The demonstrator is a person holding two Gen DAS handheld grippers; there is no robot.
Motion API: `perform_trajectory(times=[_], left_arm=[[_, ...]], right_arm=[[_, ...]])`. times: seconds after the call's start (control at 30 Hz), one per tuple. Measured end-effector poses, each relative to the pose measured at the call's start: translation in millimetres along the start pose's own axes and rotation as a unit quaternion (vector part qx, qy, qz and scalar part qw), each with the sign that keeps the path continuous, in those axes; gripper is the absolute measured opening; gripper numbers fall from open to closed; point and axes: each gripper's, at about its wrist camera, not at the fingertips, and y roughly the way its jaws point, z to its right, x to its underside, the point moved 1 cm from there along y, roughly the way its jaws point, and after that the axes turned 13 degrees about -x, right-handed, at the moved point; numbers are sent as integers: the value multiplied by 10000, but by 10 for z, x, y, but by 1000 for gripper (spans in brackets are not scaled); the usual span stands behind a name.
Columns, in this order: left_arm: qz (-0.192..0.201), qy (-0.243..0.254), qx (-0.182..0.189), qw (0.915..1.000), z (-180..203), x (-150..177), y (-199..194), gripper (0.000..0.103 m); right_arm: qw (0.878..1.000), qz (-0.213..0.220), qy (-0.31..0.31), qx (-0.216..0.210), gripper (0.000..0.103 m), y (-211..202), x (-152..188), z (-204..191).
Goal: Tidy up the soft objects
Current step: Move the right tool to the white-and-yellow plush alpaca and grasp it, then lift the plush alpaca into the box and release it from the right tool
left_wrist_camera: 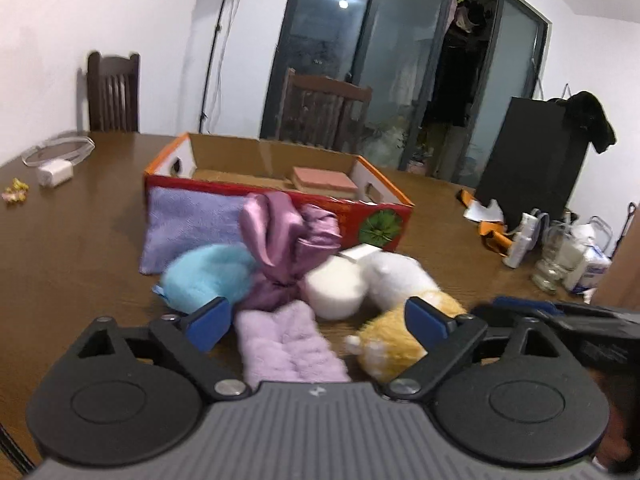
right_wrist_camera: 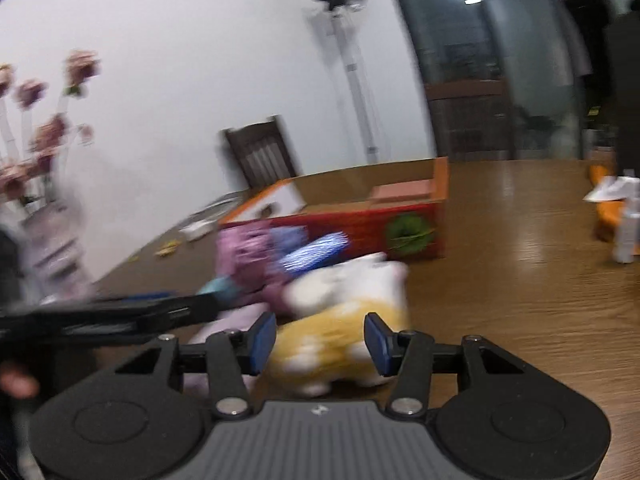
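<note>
Left gripper (left_wrist_camera: 318,322) gapes wide over the pink pad (left_wrist_camera: 290,346); only here the box (left_wrist_camera: 276,184) shows its sponge (left_wrist_camera: 324,180). Right gripper (right_wrist_camera: 320,340), wide, straddles the yellow toy (right_wrist_camera: 336,344); bare table (right_wrist_camera: 520,280) at three o'clock.

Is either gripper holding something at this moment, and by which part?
Nothing is held. The left gripper and right gripper are open above the pile; the yellow plush lies between the right fingers, ungrasped.

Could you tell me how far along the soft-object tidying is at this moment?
Barely begun: the red box holds only a pink block. Both grippers are open; the right gripper brackets the yellow plush. The purple pouch, satin bag and blue puff remain outside.
</note>
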Motion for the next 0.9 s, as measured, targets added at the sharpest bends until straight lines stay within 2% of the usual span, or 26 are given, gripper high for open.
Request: perform_trajectory(times=[0.07,0.17,0.23,0.37,0.43,0.5,0.53,0.6,0.63,0.67,0.73,0.9], left_arm=[[-210,16,264,9994,102,-17,17,80],[-592,87,677,9959,345,-9,119,77],[-682,242,613,9955,489,47,182,76],[-817,452,400,9948,574,163,270,75],[-904,452,273,9945,542,198,322,71],[-995,371,260,9940,478,205,373,62],[-1013,344,276,9939,445,198,387,61],[-1058,284,333,9934,384,176,406,61],[-1056,249,302,9936,354,162,410,61],[-1053,233,265,9938,323,149,417,61],[-1072,132,280,9938,248,123,412,61],[-1112,-50,641,9917,251,44,406,66]], right_arm=[[9997,109,59,223,51,-3,-22,176],[9993,260,223,121,57,65,-113,435],[9993,278,238,10,63,150,-166,565],[9991,80,393,-137,63,380,-234,741],[9982,-61,527,-269,63,474,-220,765],[9968,-199,663,-393,63,529,-155,766],[9958,-243,754,-460,61,554,-106,763],[9932,-176,1012,-557,54,508,-33,774],[9921,-137,1095,-590,45,437,-3,748],[9919,-116,1131,-570,43,389,13,730],[9925,-100,1111,-502,43,287,45,672],[9921,-33,1147,-505,46,215,55,629]])
